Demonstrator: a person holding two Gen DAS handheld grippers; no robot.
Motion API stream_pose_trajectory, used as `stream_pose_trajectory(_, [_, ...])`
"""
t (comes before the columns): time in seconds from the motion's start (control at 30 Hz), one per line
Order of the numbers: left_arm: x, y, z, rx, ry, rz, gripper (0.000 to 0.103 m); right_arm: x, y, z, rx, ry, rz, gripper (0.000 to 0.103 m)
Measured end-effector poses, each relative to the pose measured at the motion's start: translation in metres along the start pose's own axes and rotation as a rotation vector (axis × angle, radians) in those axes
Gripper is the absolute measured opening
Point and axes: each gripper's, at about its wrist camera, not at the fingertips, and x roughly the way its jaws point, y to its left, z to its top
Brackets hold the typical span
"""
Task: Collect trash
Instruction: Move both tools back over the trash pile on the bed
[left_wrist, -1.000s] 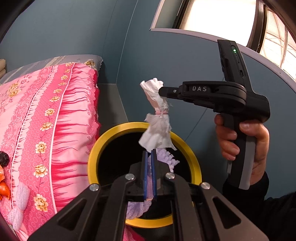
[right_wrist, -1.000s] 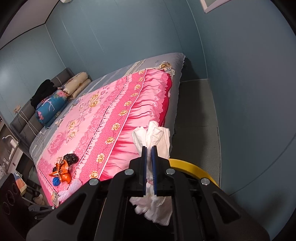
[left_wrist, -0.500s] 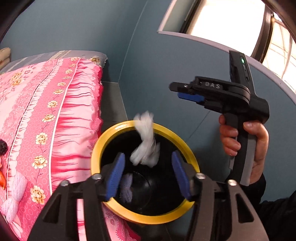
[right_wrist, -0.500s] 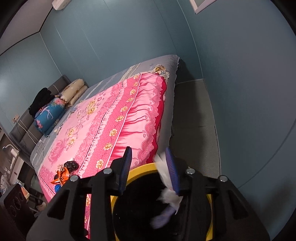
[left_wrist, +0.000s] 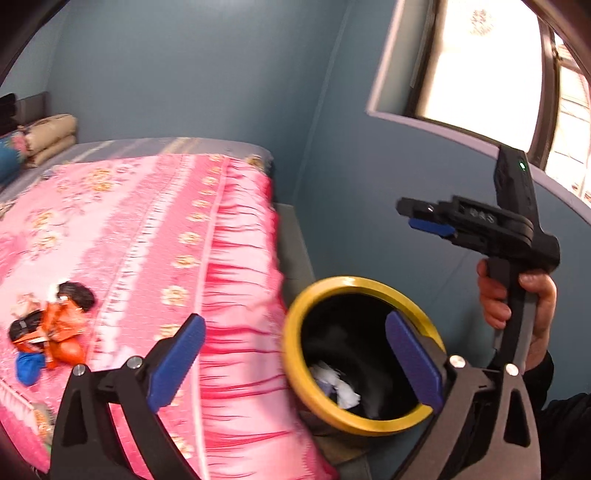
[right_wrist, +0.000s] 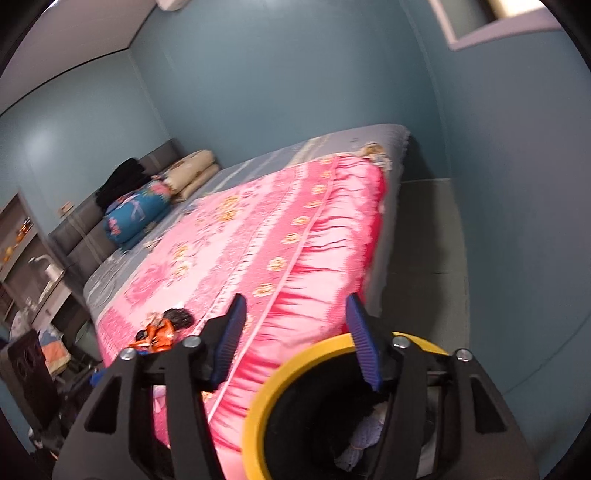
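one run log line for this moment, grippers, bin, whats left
left gripper: open, empty | right gripper: open, empty | yellow-rimmed bin: white tissue inside | orange wrapper pile: on pink bedspread

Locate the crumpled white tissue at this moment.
In the left wrist view, the crumpled white tissue lies at the bottom of the yellow-rimmed black bin, beside the pink floral bedspread.

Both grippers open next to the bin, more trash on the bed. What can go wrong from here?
1. The bin sits tight against the bedspread; swinging toward the wrapper pile might clip its yellow rim.
2. The pile is loose mixed pieces; one pinch may leave some behind.
3. Left gripper and right gripper are close; they may collide.
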Motion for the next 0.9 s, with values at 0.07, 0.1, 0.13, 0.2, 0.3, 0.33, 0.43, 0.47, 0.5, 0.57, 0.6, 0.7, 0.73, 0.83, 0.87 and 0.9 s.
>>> stream_pose_trajectory(0.07, [-0.009, 0.013, -0.001, -0.011, -0.009, 0.041, 0.095, 0.006, 0.015, -0.001, -0.037, 0.011, 0.025, 0.063])
stream_pose_trajectory(0.1, [-0.013, 0.019, -0.002, -0.015, -0.011, 0.057, 0.095, 0.009, 0.025, -0.002, -0.058, 0.016, 0.047, 0.067])
stream_pose_trajectory(0.13, [-0.018, 0.027, -0.004, -0.024, -0.012, 0.085, 0.095, 0.013, 0.032, -0.003, -0.072, 0.02, 0.065, 0.069])
stream_pose_trajectory(0.2, [-0.026, 0.041, -0.008, -0.042, -0.012, 0.131, 0.095, 0.021, 0.052, -0.006, -0.118, 0.031, 0.116, 0.071])
stream_pose_trajectory(0.3, [-0.039, 0.072, -0.019, -0.088, -0.012, 0.207, 0.095, 0.032, 0.077, -0.011, -0.165, 0.036, 0.185, 0.076])
stream_pose_trajectory(0.33, [-0.044, 0.08, -0.022, -0.104, -0.011, 0.221, 0.095, 0.035, 0.083, -0.012, -0.174, 0.037, 0.206, 0.076])
stream_pose_trajectory(0.43, [-0.053, 0.108, -0.036, -0.153, -0.008, 0.3, 0.095, 0.046, 0.105, -0.018, -0.215, 0.042, 0.259, 0.076])
stream_pose_trajectory(0.47, [-0.056, 0.116, -0.04, -0.168, -0.006, 0.323, 0.095, 0.051, 0.112, -0.02, -0.235, 0.043, 0.271, 0.076])
stream_pose_trajectory(0.5, [-0.06, 0.13, -0.047, -0.199, -0.001, 0.352, 0.095, 0.056, 0.121, -0.024, -0.26, 0.046, 0.288, 0.077])
stream_pose_trajectory(0.57, [-0.064, 0.145, -0.056, -0.238, 0.007, 0.383, 0.095, 0.066, 0.136, -0.03, -0.307, 0.059, 0.314, 0.08])
stream_pose_trajectory(0.6, [-0.067, 0.156, -0.062, -0.263, 0.014, 0.406, 0.095, 0.073, 0.146, -0.036, -0.347, 0.062, 0.331, 0.083])
stream_pose_trajectory(0.7, [-0.075, 0.18, -0.078, -0.318, 0.029, 0.466, 0.095, 0.088, 0.171, -0.056, -0.468, 0.069, 0.339, 0.087])
stream_pose_trajectory(0.73, [-0.076, 0.188, -0.084, -0.334, 0.035, 0.49, 0.095, 0.093, 0.179, -0.064, -0.512, 0.08, 0.343, 0.087])
stream_pose_trajectory(0.83, [-0.078, 0.207, -0.097, -0.385, 0.061, 0.543, 0.095, 0.117, 0.209, -0.098, -0.657, 0.154, 0.368, 0.087])
stream_pose_trajectory(0.87, [-0.077, 0.212, -0.101, -0.402, 0.067, 0.549, 0.095, 0.121, 0.213, -0.103, -0.679, 0.167, 0.368, 0.087])
stream_pose_trajectory(0.9, [-0.077, 0.219, -0.105, -0.421, 0.078, 0.56, 0.095, 0.132, 0.223, -0.118, -0.736, 0.197, 0.37, 0.087])
